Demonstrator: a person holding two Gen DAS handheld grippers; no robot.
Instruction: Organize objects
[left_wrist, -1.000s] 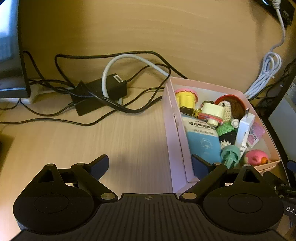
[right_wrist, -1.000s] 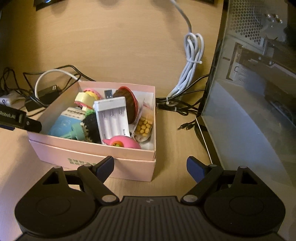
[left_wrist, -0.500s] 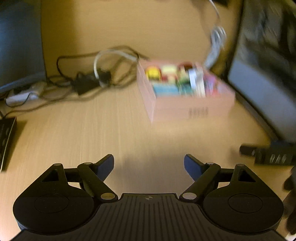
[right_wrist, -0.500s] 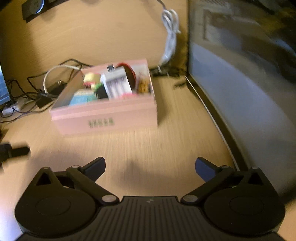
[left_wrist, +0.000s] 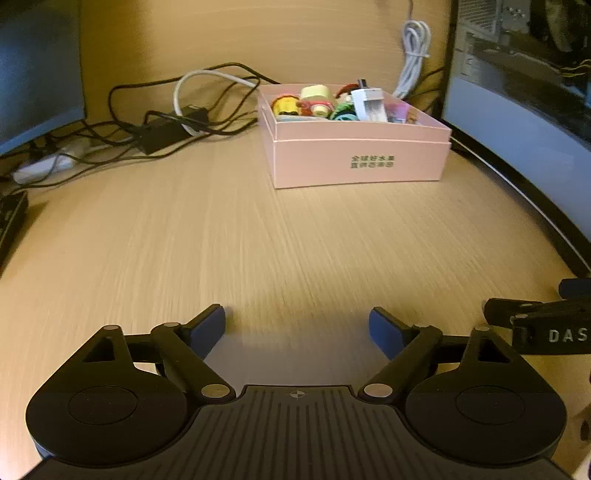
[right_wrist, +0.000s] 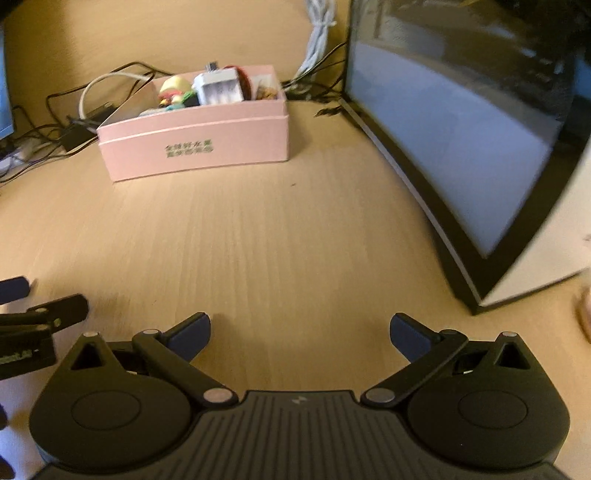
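Note:
A pink cardboard box (left_wrist: 354, 162) stands at the back of the wooden desk, also in the right wrist view (right_wrist: 195, 147). It holds several small toys, a white battery holder (right_wrist: 219, 88) and a yellow-topped toy (left_wrist: 314, 94). My left gripper (left_wrist: 297, 325) is open and empty, low over the desk well in front of the box. My right gripper (right_wrist: 299, 332) is open and empty, also well back from the box. Each gripper shows at the edge of the other's view.
A tangle of black and white cables with a power adapter (left_wrist: 162, 133) lies left of the box. A computer case with a glass side (right_wrist: 461, 140) stands on the right. A coiled white cable (left_wrist: 413, 55) hangs behind the box. A monitor (left_wrist: 37, 74) is at far left.
Both grippers have pulled back from the box toward the front of the desk, so the box now looks small and far. Both stay open and empty.

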